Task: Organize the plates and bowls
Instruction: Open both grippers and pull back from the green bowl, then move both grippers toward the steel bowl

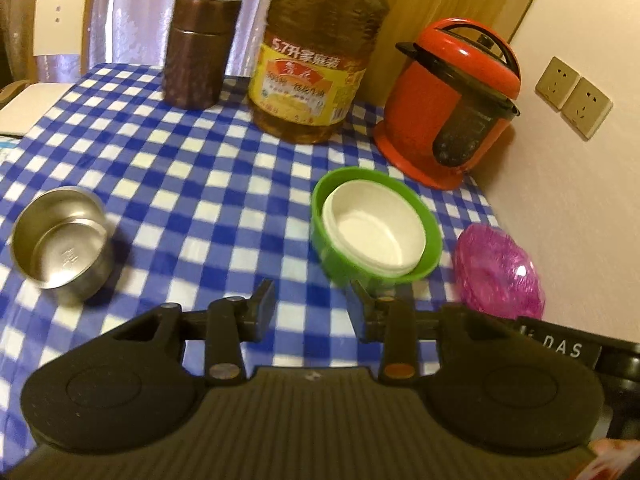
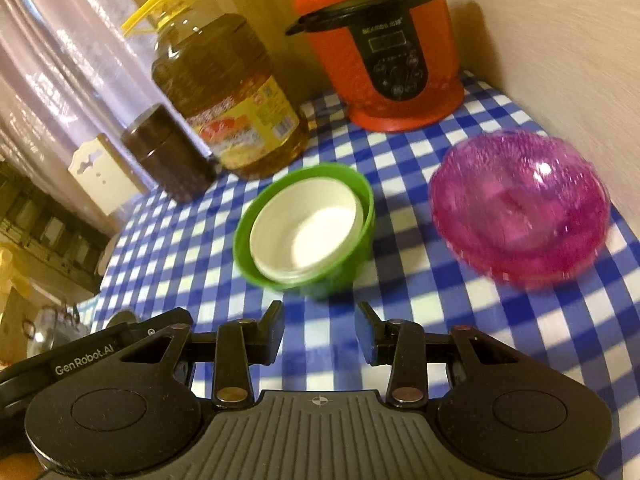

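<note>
Green bowl (image 1: 340, 256) sits on the blue checked cloth (image 1: 192, 184) with a white bowl (image 1: 374, 234) nested inside it, the white one leaning toward the green rim on the far side as the right wrist view shows it. Pink bowl (image 2: 520, 208) stands apart to the right of that pair, close to the wall. Steel cup (image 1: 60, 240) rests well off to the left, upright and alone. Behind them stand a brown jar (image 1: 200, 48), an oil jug (image 1: 316, 60) and a red cooker (image 1: 448, 100), the jar just beside the jug.

Left gripper (image 1: 314, 308) hovers just short of the green bowl, fingers spread and holding nothing. Right gripper (image 2: 320, 328) hangs near the same bowl, also spread with nothing between its fingers; the pink bowl lies ahead to its right
</note>
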The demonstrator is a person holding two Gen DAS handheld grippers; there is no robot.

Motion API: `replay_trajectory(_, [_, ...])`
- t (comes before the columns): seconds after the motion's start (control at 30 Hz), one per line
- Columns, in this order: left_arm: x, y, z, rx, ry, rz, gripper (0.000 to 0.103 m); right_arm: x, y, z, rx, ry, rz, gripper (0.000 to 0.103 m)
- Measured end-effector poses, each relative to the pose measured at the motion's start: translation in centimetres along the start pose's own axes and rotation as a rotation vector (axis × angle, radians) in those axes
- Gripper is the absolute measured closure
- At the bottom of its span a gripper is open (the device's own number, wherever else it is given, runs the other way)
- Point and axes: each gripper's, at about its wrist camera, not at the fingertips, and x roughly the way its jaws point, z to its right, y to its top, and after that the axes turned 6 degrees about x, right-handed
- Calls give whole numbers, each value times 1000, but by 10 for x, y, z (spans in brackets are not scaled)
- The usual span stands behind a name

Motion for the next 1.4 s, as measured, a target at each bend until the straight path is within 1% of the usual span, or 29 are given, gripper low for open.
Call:
replay_trajectory(0.23, [-33, -24, -14, -7, 30, -17, 68, -19, -33, -10, -8, 8, -23, 64])
replay_trajectory(0.6, [-77, -46, -47, -32, 90, 4, 65, -30, -67, -32, -30, 13, -55, 63])
replay_trajectory(0.7, [-85, -47, -58, -40, 105, 13, 62, -31, -73, -40, -44, 15, -59, 62])
replay_trajectory(1.0, [-105, -54, -93, -74, 151, 29, 61, -26, -82, -67, -92, 29, -70, 60])
replay_trajectory(1.27, [-110, -53, -120, -103, 181, 37, 60, -14, -89, -88, -125, 33, -87, 60])
replay_trajectory(1.4, [-110, -52, -133, -121, 197, 37, 57, -6, -89, -97, -142, 40, -95, 60])
